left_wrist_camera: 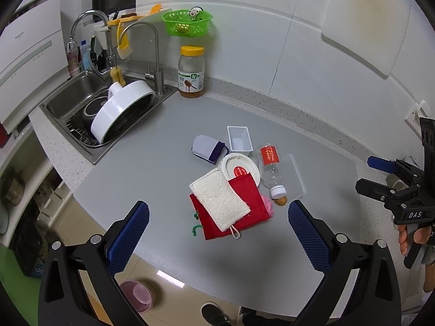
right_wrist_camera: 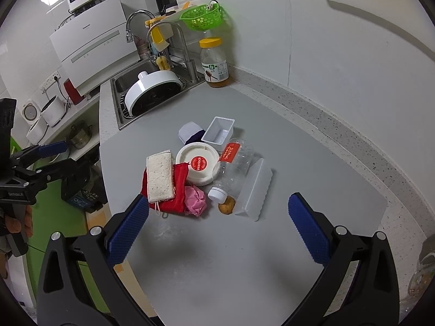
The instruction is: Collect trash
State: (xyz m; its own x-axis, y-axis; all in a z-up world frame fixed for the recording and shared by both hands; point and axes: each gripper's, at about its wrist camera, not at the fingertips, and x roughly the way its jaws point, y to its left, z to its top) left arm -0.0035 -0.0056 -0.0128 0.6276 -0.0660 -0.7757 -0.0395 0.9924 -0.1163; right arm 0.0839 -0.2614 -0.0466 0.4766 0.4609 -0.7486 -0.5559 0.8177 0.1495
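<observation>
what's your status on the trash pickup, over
Left gripper open, empty. Right gripper open, empty, above the mat. Trash pile untouched: plastic bottle, pink wad, white lid. Loofah sponge lies on red cloth.

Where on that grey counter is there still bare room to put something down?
The grey mat is bare near its front edge, between the open fingers and the pile. Another free strip runs from the sink and honey jar to the pile. It is crowded mid-mat: sponge, red cloth, round lid, bottle and white tray touch or overlap.
</observation>
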